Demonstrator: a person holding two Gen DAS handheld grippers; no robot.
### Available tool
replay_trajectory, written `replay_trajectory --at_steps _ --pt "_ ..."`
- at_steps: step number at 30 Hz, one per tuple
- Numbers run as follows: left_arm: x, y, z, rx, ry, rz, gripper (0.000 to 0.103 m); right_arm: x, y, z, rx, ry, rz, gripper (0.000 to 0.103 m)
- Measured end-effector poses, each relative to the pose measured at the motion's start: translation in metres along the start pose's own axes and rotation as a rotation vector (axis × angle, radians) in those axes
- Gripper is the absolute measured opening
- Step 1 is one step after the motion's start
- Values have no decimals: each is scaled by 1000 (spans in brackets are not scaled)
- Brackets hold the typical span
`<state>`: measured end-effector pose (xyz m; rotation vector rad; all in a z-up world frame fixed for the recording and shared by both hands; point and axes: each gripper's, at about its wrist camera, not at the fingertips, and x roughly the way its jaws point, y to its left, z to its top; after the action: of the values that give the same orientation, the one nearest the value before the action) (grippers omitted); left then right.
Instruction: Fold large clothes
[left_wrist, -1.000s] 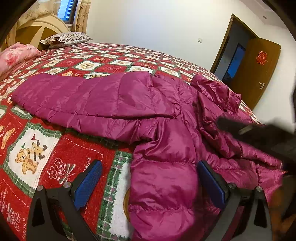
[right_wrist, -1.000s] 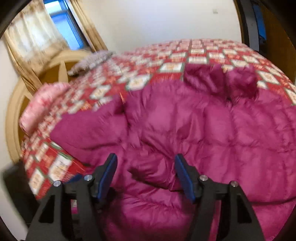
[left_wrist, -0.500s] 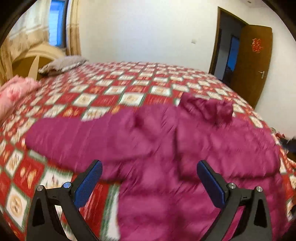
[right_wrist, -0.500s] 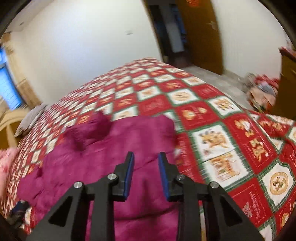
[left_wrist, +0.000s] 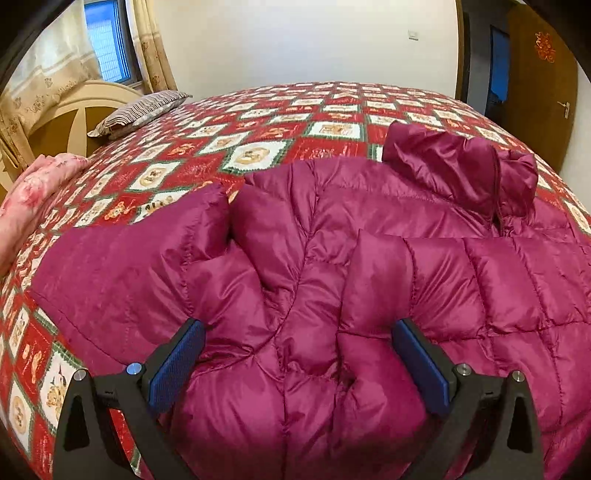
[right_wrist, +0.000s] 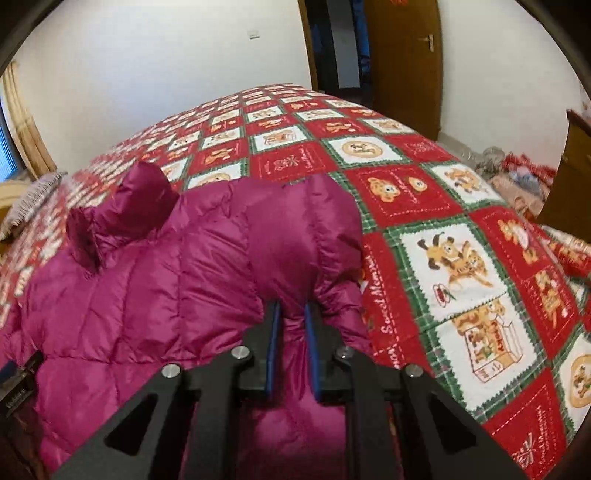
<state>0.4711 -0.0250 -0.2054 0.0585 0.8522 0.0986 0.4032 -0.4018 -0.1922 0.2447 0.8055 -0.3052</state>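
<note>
Since a second ago the left gripper (left_wrist: 297, 363) has swung over the magenta puffer jacket (left_wrist: 369, 258), jaws wide, collar at upper right, long axis across the lower frame, while the right gripper (right_wrist: 291, 350) now pinches its right edge on the bedspread (right_wrist: 461, 258), folding barely begun.

1. A red patchwork quilt (left_wrist: 258, 155) with bear squares covers the bed.
2. A striped pillow (left_wrist: 142, 112) lies near the cream headboard (left_wrist: 70, 107).
3. Pink bedding (left_wrist: 33, 188) sits at the left edge.
4. A brown door (right_wrist: 402, 62) stands open beyond.
</note>
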Motion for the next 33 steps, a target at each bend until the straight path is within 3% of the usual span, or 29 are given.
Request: replay_trajectory --at_steps 7,12,19,23,25,28,30,33 --pt "8 -2 1 -13 12 -14 102 -5 8 -1 -44 -23 -64 18" --pt "8 -2 1 -21 14 -23 102 -51 15 0 -35 -119 -30 18" --pt "9 0 1 -30 17 -35 102 -11 29 -26 -117 6 -25 19" --pt "5 9 4 -29 60 -96 102 -9 25 -25 -96 -7 1 19" --pt "-12 27 7 -58 52 -118 102 -9 25 -26 -100 -13 0 20" --pt "-44 82 13 -166 -72 -123 102 -9 26 -27 -106 -17 -5 20" --pt "-51 136 19 -263 -117 -44 102 -10 27 -28 -109 -21 -6 21" --pt "-40 209 22 -421 -111 91 102 -11 29 -29 -115 -26 -5 24"
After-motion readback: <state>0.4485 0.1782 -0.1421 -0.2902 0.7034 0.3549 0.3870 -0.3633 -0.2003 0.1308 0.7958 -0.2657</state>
